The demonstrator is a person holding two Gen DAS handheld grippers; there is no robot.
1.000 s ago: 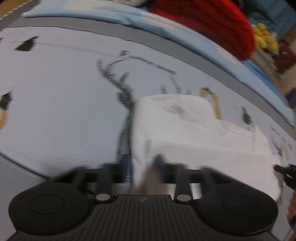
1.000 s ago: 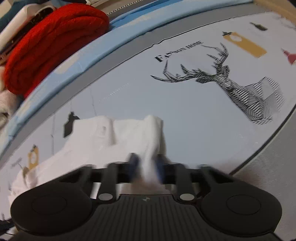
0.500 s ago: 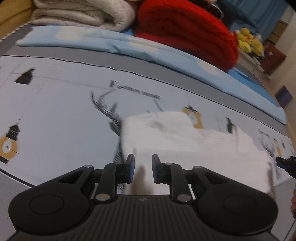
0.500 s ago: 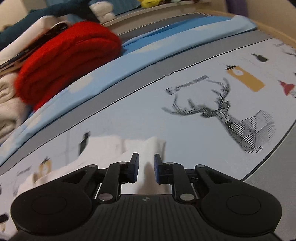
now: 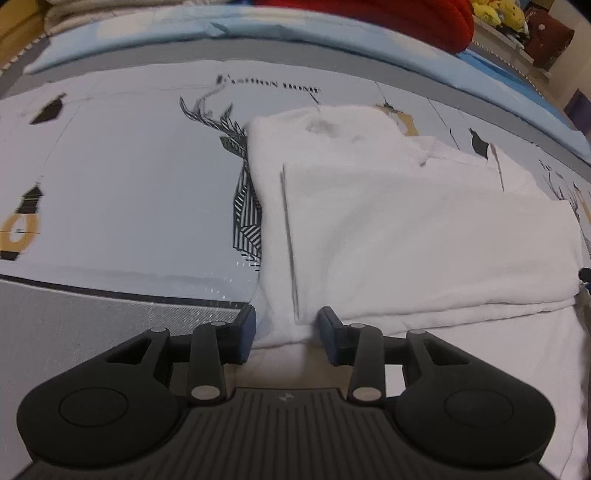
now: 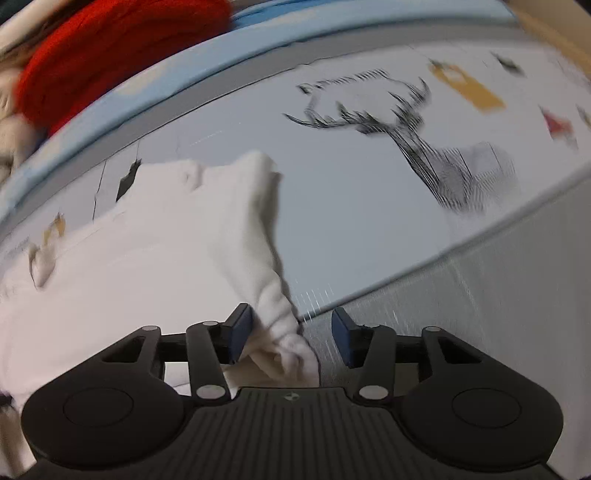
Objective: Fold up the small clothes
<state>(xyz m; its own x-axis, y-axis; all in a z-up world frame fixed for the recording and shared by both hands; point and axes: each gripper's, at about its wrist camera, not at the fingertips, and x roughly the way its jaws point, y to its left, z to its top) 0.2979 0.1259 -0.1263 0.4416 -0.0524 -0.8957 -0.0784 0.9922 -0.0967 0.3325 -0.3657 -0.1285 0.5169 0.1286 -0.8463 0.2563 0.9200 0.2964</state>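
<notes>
A white garment (image 5: 406, 229) lies folded on the printed bed sheet (image 5: 129, 184), with an upper layer laid across a lower one. My left gripper (image 5: 287, 338) is open, its jaws on either side of the garment's near left edge. In the right wrist view the same white garment (image 6: 166, 240) spreads to the left, and its bunched right corner (image 6: 284, 332) lies between the jaws of my right gripper (image 6: 291, 341), which is open. Neither gripper pinches the cloth.
The sheet has a deer print (image 6: 424, 147) and lantern figures (image 5: 18, 221). A grey border strip (image 5: 92, 321) runs along the near edge. A red blanket (image 6: 110, 48) and a light blue quilt (image 5: 295, 33) lie at the far side.
Both grippers have opened wider and moved down close to the garment's near edge. One second ago each was shut on the white cloth, which now lies released on the sheet.
</notes>
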